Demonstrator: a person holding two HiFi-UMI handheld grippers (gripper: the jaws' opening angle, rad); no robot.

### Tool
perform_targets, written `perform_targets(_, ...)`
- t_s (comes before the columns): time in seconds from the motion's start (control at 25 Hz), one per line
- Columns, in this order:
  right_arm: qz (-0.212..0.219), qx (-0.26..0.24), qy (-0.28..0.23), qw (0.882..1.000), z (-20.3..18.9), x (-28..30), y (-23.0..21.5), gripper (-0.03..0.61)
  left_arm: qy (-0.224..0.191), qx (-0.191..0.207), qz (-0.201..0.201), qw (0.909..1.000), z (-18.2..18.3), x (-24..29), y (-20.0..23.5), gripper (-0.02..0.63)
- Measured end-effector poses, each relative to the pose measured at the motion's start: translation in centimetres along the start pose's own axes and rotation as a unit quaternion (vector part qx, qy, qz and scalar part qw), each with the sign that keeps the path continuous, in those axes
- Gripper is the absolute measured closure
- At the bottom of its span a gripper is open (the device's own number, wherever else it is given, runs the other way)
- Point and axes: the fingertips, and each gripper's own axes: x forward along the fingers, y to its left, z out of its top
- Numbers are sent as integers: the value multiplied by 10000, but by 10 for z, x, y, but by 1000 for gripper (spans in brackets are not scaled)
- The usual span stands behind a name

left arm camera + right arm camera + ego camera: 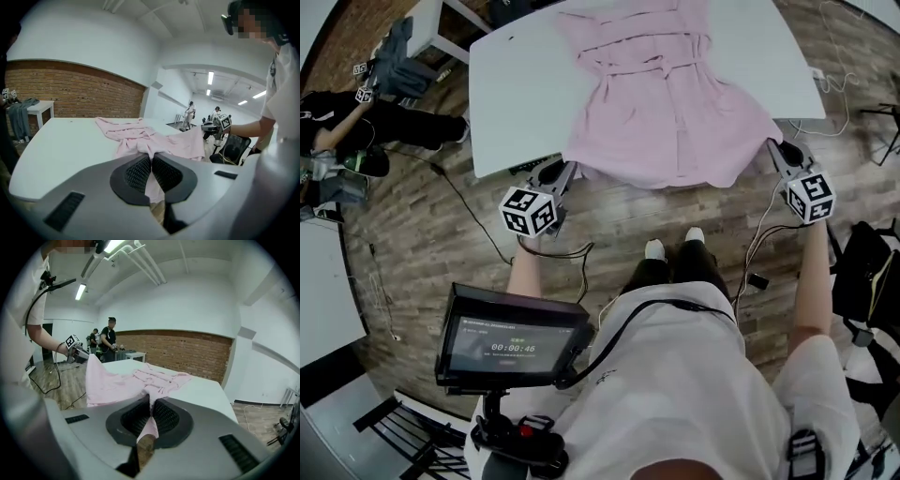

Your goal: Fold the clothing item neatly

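Fabric soft, creased: pink garment (661, 103) overhangs smooth white table (516, 94); left gripper (570, 169), right gripper (772, 145) each pinched tight on hem.

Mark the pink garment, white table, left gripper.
pink garment (670, 112), head view, middle of its fabric.
white table (520, 94), head view, bare top beside the garment.
left gripper (151, 159), left gripper view, between its fingertips.

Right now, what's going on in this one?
A person holds a gripper in each hand. The left gripper and the right gripper are each shut on a near corner of a pink garment, with its edge stretched between them at the near side of the white table. The rest lies spread on the table; no fold shows yet.
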Motion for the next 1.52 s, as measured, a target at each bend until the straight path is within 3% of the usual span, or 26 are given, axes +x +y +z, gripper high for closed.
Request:
perform_targets(0.32, -197, -173, -408, 9988, 70, 42, -30, 563, -425, 116, 136, 9989, 75, 13, 49, 604)
perform_targets(0.6, -79, -282, -550, 9981, 109, 107, -84, 563, -354, 222, 743, 9964, 115, 45, 108, 604)
perform_targets(0.76, 46, -395, -483, 9980, 113, 144, -106, 563, -107, 239, 1272, 9915, 116, 57, 142, 605)
perform_targets(1.08, 512, -620, 165, 9966, 96, 248, -164, 563, 583, -265, 2119, 9752, 114, 115, 223, 604)
perform_targets(1.36, 1147, -576, 753, 9889, 61, 332, -190, 563, 1548, -439, 2430, 9566, 84, 178, 285, 604)
perform_targets(1.44, 1420, -593, 889, 9841, 51, 345, -186, 561, 1589, -473, 2516, 9535, 77, 185, 295, 530)
perform_targets(1.52, 1683, -528, 1034, 9789, 42, 351, -180, 487, 1493, -518, 2562, 9536, 76, 187, 299, 426)
